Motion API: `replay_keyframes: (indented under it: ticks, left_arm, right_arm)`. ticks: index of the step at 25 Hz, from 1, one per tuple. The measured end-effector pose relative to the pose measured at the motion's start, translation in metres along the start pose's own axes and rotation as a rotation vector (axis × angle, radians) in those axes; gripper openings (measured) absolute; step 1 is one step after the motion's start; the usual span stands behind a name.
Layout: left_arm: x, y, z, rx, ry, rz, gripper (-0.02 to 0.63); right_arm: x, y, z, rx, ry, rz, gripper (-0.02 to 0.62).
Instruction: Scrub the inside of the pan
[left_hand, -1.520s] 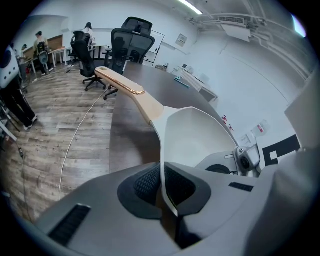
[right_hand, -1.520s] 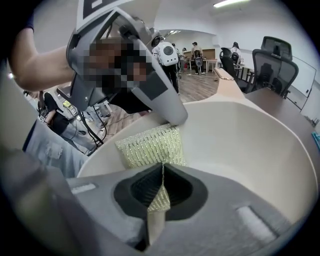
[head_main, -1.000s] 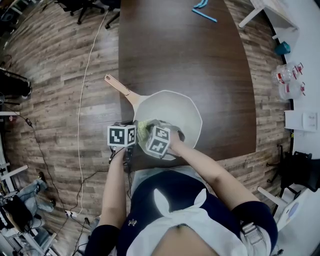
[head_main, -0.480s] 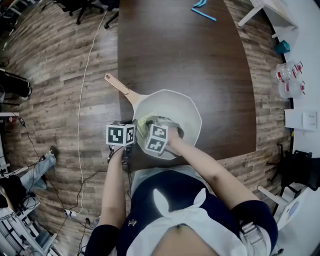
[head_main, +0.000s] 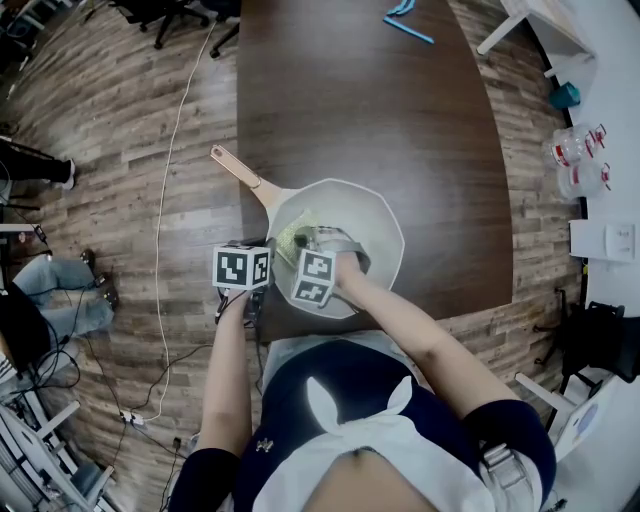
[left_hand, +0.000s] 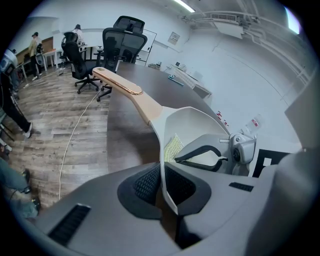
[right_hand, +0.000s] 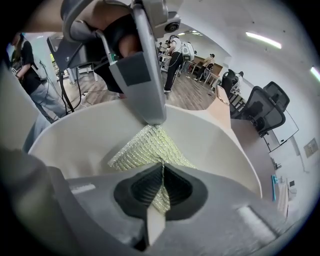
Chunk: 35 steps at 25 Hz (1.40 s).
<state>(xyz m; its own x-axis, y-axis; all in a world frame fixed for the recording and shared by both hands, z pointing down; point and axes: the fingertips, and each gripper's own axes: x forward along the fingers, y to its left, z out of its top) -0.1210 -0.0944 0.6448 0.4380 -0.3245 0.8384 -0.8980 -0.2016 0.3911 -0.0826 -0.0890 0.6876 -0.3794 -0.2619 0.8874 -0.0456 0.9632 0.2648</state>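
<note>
Head view: plank floor (head_main: 120, 150) fills the left of the frame; a dark brown table (head_main: 380, 110) runs down the centre.

Pan (head_main: 378, 222), cream-white inside, sits at the table's near edge, lower centre of the frame. Its tan handle (head_main: 238, 172) points to the upper left and overhangs the table edge above the floor.

Left gripper (left_hand: 162, 182): jaws clenched on the pan's rim just below where the handle joins, one pad inside the wall and one outside. In the left gripper view the rim runs straight up between the pads.

Right gripper (right_hand: 161, 189): reaches down into the pan, jaws pinched on a corner of the scrub pad (right_hand: 145, 147).

Scrub pad: yellow-green, knitted texture, spread flat against the pan's inner wall, right under the left gripper's inner jaw. In the head view it shows at the pan's left side.
</note>
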Motion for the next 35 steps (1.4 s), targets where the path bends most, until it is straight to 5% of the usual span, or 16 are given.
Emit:
replay_keyframes:
  ticks: [35]
  left_arm:
    - [-0.001, -0.006, -0.005, -0.013, -0.004, -0.001, 0.017]
  right_arm:
    - [-0.011, -0.077, -0.026, 0.064, 0.063, -0.206, 0.008]
